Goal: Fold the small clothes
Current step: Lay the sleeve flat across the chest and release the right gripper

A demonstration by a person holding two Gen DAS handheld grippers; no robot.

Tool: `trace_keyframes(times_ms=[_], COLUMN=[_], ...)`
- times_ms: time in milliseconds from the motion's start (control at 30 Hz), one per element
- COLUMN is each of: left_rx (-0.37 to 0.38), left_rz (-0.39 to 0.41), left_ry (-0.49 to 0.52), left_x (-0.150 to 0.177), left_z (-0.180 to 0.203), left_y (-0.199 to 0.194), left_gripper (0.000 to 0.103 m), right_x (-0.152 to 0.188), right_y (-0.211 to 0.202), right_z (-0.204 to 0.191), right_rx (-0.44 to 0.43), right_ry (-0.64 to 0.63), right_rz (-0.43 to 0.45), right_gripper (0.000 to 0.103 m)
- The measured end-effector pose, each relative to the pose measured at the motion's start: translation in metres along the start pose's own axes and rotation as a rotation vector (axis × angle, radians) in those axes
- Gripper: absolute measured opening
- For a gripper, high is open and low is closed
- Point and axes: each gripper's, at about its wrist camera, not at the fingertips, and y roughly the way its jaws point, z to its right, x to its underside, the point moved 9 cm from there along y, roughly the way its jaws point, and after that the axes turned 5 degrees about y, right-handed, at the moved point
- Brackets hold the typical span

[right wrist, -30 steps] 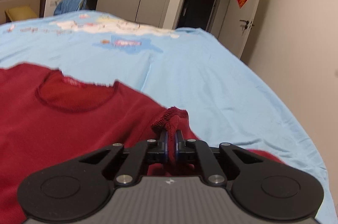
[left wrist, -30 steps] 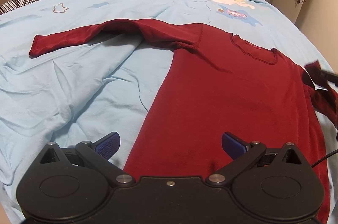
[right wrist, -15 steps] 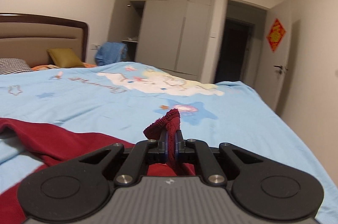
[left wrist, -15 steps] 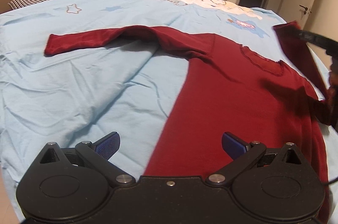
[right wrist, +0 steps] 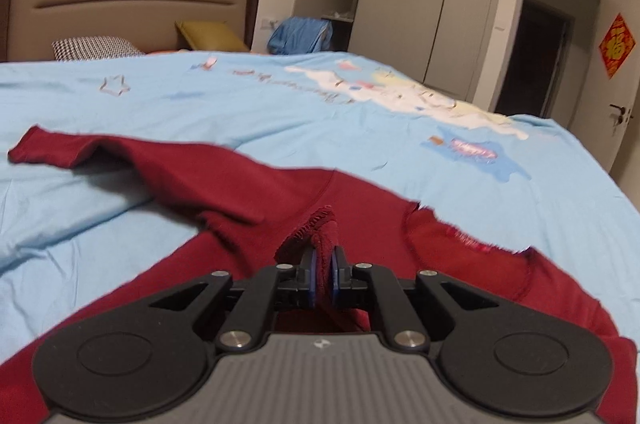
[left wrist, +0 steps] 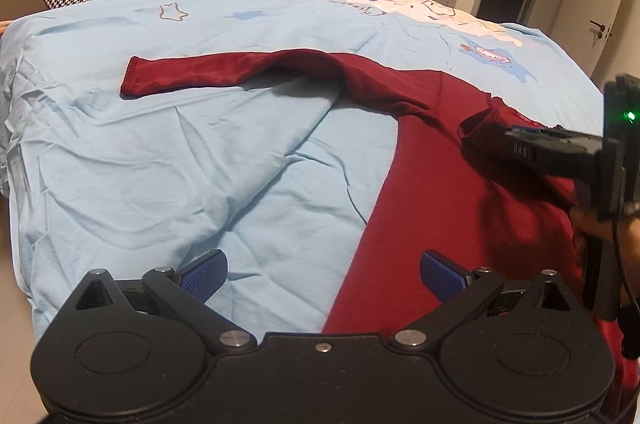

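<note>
Across the bed's pale blue cartoon-print duvet [left wrist: 168, 152] lay the dark red long-sleeved knit shirt [left wrist: 432, 192]. The right gripper [right wrist: 323, 274], fingers clamped on the sleeve cuff [right wrist: 316, 232], held it over the chest, presumably to fold it inward. The left gripper [left wrist: 322, 274] hovered near the hem, fingers wide apart and empty.

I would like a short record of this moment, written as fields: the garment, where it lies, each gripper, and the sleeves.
garment: dark red long-sleeved shirt
surface: light blue bedspread with cartoon print
left gripper: open, holds nothing, above the shirt's lower edge
right gripper: shut on the cuff of one sleeve, held over the shirt's chest
other sleeve: stretched out flat on the bedspread, away from the body
fold state: one sleeve being brought across, the other not yet folded
</note>
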Motion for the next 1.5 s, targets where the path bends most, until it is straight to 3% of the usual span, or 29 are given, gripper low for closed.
trace_keyframes(times_ms=[33, 100, 367, 500, 700, 833, 1000, 1233, 1267, 1333, 1367, 1500], left_rx=[0.001, 0.006, 0.084, 0.113, 0.103, 0.071, 0.039, 0.008, 0.004, -0.005, -0.009, -0.003], left_rz=[0.000, -0.001, 0.057, 0.121, 0.186, 0.201, 0.183, 0.179, 0.178, 0.177, 0.178, 0.186], left_ry=[0.004, 0.014, 0.103, 0.139, 0.150, 0.147, 0.136, 0.168, 0.173, 0.182, 0.187, 0.184], left_x=[-0.001, -0.002, -0.029, -0.054, -0.089, -0.097, -0.088, -0.076, -0.075, -0.073, -0.073, -0.073], left_z=[0.002, 0.007, 0.054, 0.086, 0.127, 0.141, 0.140, 0.141, 0.141, 0.142, 0.143, 0.142], left_y=[0.001, 0.004, 0.021, 0.043, 0.107, 0.140, 0.163, 0.175, 0.176, 0.178, 0.178, 0.176], left_gripper=[0.102, 0.102, 0.102, 0.102, 0.102, 0.102, 0.102, 0.102, 0.102, 0.102, 0.102, 0.103], right_x=[0.004, 0.009, 0.022, 0.040, 0.070, 0.086, 0.099, 0.119, 0.119, 0.118, 0.117, 0.097], right_y=[-0.001, -0.009, -0.059, -0.085, -0.115, -0.119, -0.106, -0.061, -0.057, -0.050, -0.048, -0.056], right_z=[0.000, 0.002, 0.040, 0.080, 0.163, 0.225, 0.290, 0.343, 0.346, 0.352, 0.353, 0.346], right_rx=[-0.011, -0.028, -0.069, -0.034, 0.116, 0.171, 0.170, 0.046, 0.035, 0.018, 0.019, 0.072], right_ry=[0.006, 0.019, 0.100, 0.160, 0.257, 0.407, 0.605, 0.896, 0.918, 0.950, 0.951, 0.793], right_rz=[-0.007, -0.002, 0.043, 0.049, 0.048, 0.030, 0.028, -0.003, 0.003, 0.007, 0.001, 0.033], right_gripper=[0.020, 0.050, 0.089, 0.100, 0.102, 0.102, 0.095, 0.073, 0.066, 0.042, 0.020, 0.010])
